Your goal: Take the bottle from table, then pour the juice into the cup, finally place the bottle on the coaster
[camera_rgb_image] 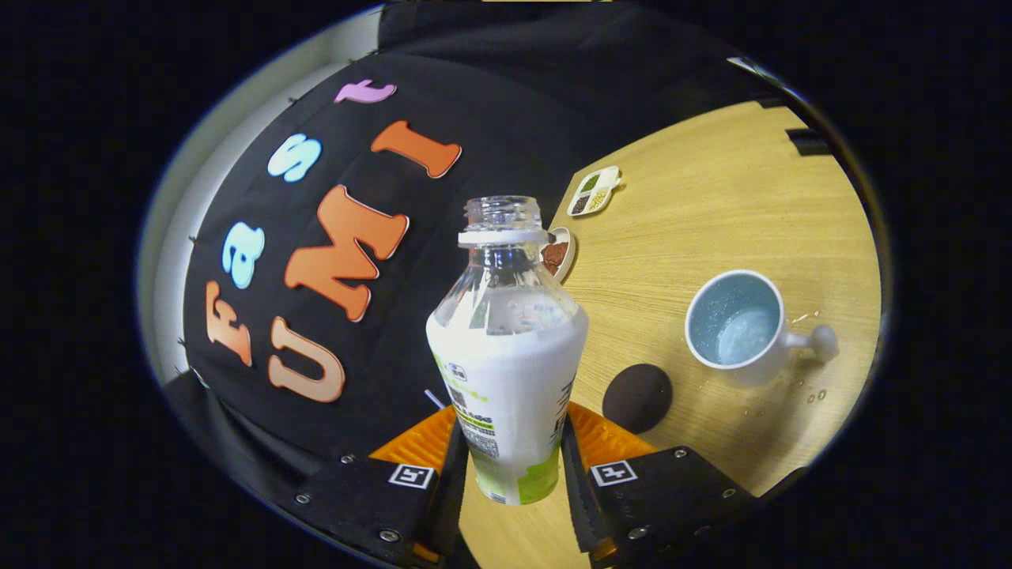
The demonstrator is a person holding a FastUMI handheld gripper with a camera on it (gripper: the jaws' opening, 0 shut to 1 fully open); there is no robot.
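An uncapped clear bottle point(507, 348) with a white and green label stands between my fingers, and my gripper point(510, 462) is shut on its lower body. White liquid fills it up to the shoulder. The view is tilted, so the wooden table point(711, 205) slopes behind the bottle. A white cup point(739, 325) with a pale blue inside and a handle sits on the table beyond the right finger, with a little pale liquid at its bottom. A dark round coaster point(637, 397) lies on the table between the bottle and the cup.
A small divided dish point(594, 190) with seeds and a small dish of reddish-brown stuff point(558, 254) sit at the far side of the table. A few droplets point(814, 395) lie on the wood near the cup's handle.
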